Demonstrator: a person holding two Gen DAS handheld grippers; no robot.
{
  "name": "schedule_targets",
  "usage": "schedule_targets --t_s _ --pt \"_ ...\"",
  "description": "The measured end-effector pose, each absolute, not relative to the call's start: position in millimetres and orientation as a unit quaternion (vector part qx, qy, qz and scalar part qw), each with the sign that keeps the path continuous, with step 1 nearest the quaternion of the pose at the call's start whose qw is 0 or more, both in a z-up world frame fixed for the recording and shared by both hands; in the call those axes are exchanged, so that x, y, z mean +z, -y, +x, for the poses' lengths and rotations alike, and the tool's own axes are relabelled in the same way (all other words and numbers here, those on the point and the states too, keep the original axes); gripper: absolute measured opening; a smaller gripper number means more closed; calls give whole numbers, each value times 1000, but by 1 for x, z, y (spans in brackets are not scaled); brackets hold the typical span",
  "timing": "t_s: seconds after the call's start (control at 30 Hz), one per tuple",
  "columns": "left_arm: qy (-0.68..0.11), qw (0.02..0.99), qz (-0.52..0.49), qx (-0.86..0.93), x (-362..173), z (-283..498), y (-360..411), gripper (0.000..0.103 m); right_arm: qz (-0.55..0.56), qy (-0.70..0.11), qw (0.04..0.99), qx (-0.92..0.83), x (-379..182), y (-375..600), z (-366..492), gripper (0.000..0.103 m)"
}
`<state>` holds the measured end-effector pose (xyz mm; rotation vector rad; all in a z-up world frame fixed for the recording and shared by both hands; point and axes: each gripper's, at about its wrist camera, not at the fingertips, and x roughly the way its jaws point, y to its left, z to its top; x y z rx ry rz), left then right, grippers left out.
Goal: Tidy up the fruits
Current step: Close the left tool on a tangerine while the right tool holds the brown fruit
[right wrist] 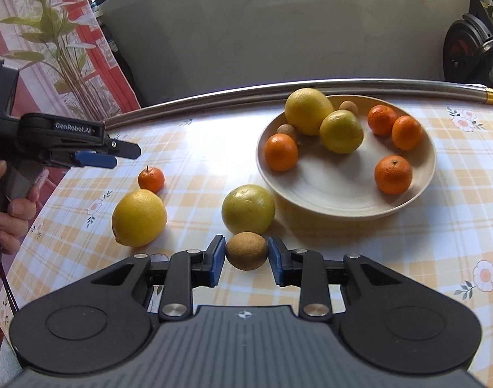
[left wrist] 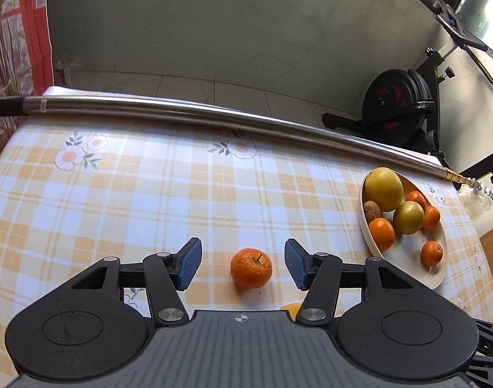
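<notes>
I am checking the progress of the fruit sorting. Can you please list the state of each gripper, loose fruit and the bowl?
Left gripper: open, over a tangerine.
Right gripper: shut on the small brown fruit.
Tangerine: on the tablecloth, not held.
Lemon: on the tablecloth, outside the bowl.
Yellow-green citrus: on the tablecloth, beside the bowl.
Bowl: upright, partly filled with fruit.

You have five mandarins here, four yellow citrus fruits, three small brown fruits, one bowl right of centre, and two grippers.
</notes>
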<state>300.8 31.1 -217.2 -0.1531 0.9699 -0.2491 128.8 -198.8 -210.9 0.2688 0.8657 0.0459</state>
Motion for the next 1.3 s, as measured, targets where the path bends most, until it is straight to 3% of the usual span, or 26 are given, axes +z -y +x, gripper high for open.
schedule_targets --t_s 0.37,0.7,0.83,1.3 --pt "-502 852 -109 -104 -246 323 -22 55 170 -388 906 -16 -200 239 125 32" --pt "-504 855 -75 -97 -256 324 -8 54 175 -385 906 -19 -201 241 123 32" --pt "-504 853 -84 -107 -259 323 -9 37 177 -383 906 -20 -200 243 122 32" --pt "-452 880 -43 -139 -216 300 1 36 177 -367 913 -33 -193 252 114 32"
